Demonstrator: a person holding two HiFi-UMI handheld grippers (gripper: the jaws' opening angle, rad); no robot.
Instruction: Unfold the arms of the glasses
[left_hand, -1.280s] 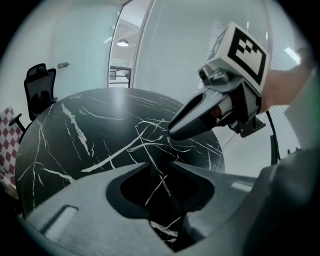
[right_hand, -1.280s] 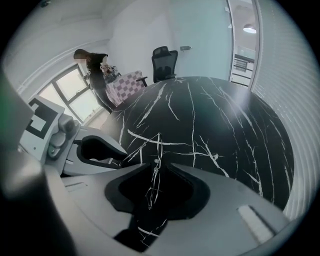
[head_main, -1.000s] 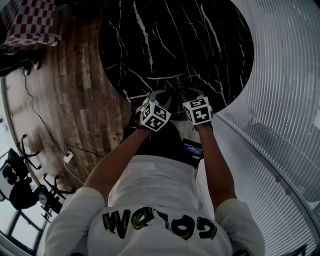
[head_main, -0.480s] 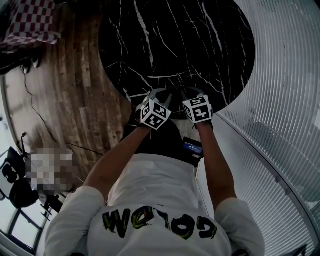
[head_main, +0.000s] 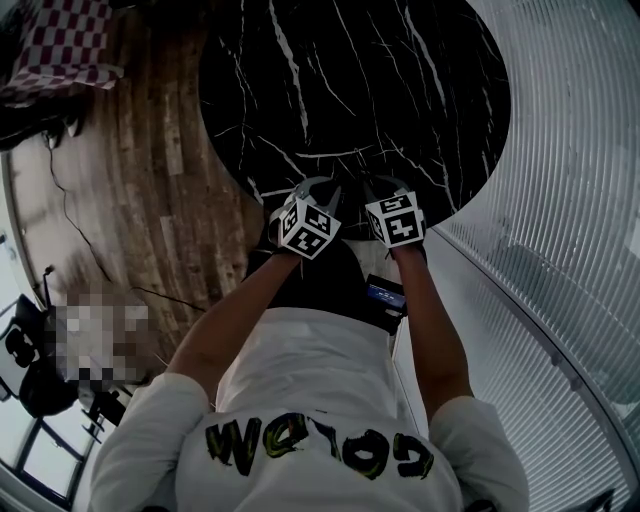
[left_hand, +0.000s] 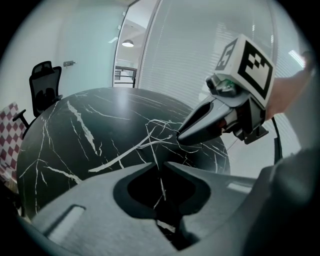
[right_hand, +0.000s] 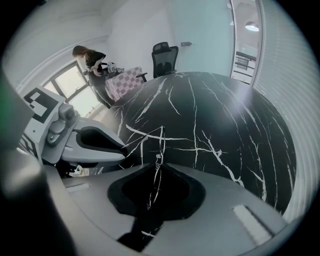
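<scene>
The glasses (right_hand: 158, 142) are a thin wire frame, held just above the near edge of the round black marble table (head_main: 380, 80). My right gripper (right_hand: 158, 164) is shut on the frame, which rises out from between its tips. My left gripper (left_hand: 161, 166) is shut on a thin wire of the same glasses (left_hand: 156, 131). Both pairs of jaws have just been closing, with the glasses between them. The two grippers stand side by side, left gripper (head_main: 322, 192) and right gripper (head_main: 372, 190), tips close together. In the head view the glasses are too thin to make out.
A wooden floor (head_main: 150, 170) lies left of the table and a ribbed glass wall (head_main: 560, 150) curves on the right. An office chair (right_hand: 165, 55), a checked cloth (right_hand: 125, 80) and a person (right_hand: 92, 62) by the window stand beyond the table's far side.
Both hands keep their place at the table's near edge. The jaws of both grippers look slightly narrower than a second ago.
</scene>
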